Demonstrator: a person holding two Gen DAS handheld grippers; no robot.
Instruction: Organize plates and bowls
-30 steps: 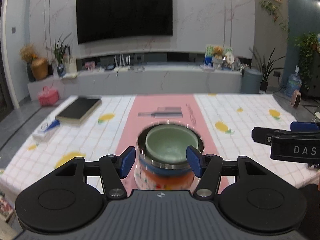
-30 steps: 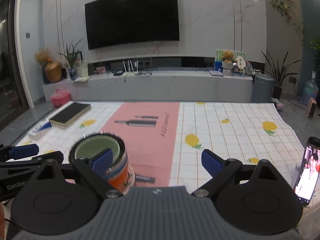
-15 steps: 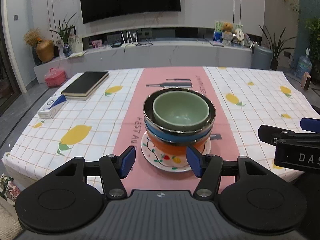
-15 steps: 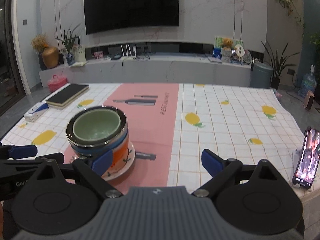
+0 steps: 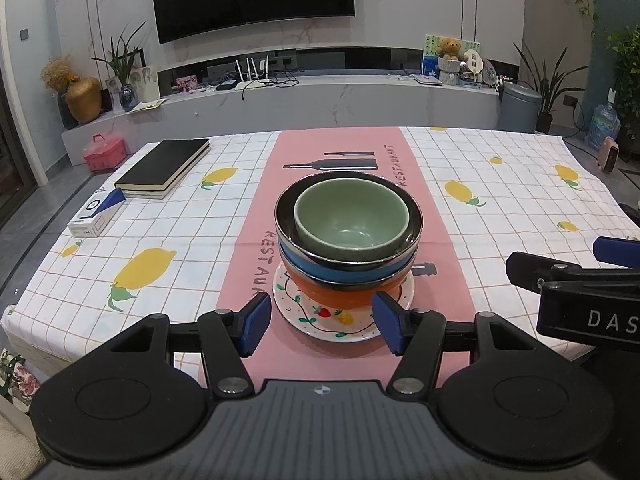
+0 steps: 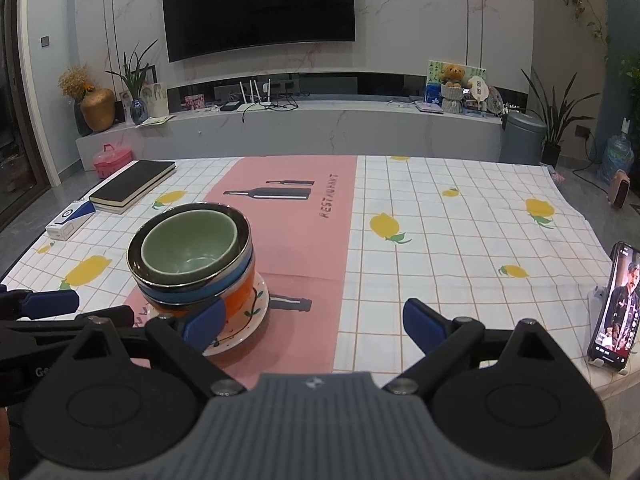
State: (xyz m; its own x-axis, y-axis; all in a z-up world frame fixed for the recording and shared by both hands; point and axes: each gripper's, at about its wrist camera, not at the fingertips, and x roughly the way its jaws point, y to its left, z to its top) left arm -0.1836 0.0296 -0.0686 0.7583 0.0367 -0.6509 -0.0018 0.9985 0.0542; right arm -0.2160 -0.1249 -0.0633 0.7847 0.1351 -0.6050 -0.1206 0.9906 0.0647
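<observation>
A: Left to right. Book (image 5: pixel 164 168) and small box (image 5: pixel 96 212) far left, untouched. Left gripper (image 5: pixel 322 328) spread wide, nothing between the pads.

B: Bowl stack (image 5: pixel 348 240)?

A: Green bowl (image 5: pixel 352 216) nested on top, the stack on the painted plate (image 5: pixel 332 320) on the pink runner (image 5: pixel 344 152). A second ago it sat right between the left pads; now the gripper's backed off.

B: Right gripper (image 6: pixel 314 322)?

A: Spread, empty, beside the stack. Phone (image 6: pixel 614 304) far right. Stacking looks done.
</observation>
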